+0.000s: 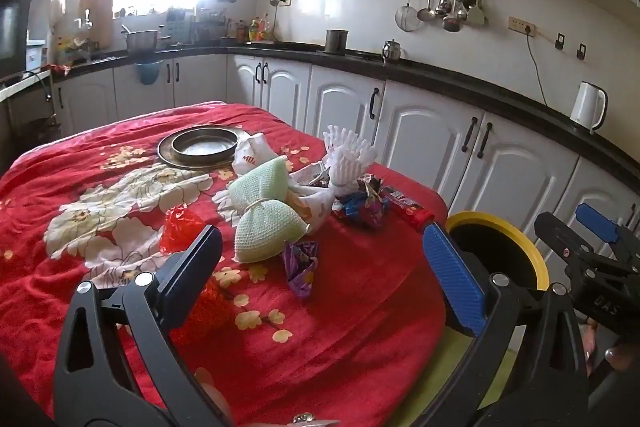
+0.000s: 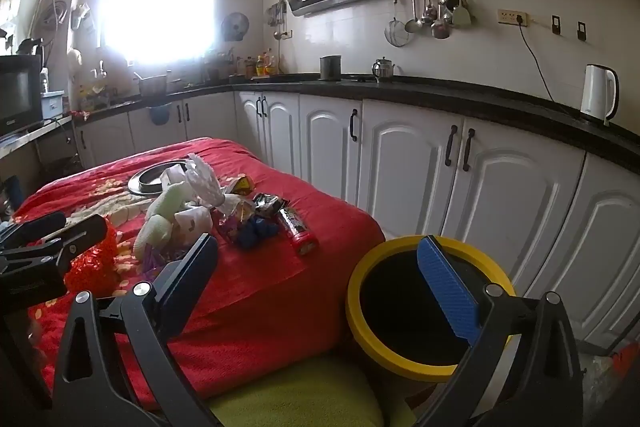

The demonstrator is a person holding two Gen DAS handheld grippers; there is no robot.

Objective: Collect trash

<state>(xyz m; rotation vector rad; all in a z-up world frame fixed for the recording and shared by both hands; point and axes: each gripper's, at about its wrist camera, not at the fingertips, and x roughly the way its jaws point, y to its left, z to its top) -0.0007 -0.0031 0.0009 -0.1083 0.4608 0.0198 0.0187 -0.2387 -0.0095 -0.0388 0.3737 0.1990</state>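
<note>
A pile of trash lies on the red flowered tablecloth (image 1: 352,327): a green foam net bundle (image 1: 264,223), white foam netting (image 1: 348,155), a purple wrapper (image 1: 302,267), a red crinkly wrapper (image 1: 180,227), blue and purple wrappers (image 1: 360,205) and a red tube wrapper (image 1: 408,207). My left gripper (image 1: 324,267) hovers open just short of the purple wrapper, holding nothing. A black bin with a yellow rim (image 2: 354,303) stands off the table's right corner. My right gripper (image 2: 320,283) is open and empty between table corner and bin. The pile (image 2: 240,219) lies ahead to its left.
A round metal pan (image 1: 204,147) sits on the table behind the pile. White cabinets (image 2: 408,167) under a black counter run along the far and right sides, with a white kettle (image 2: 598,97) on top. A yellow-green cushion (image 2: 304,395) lies below the table's near edge.
</note>
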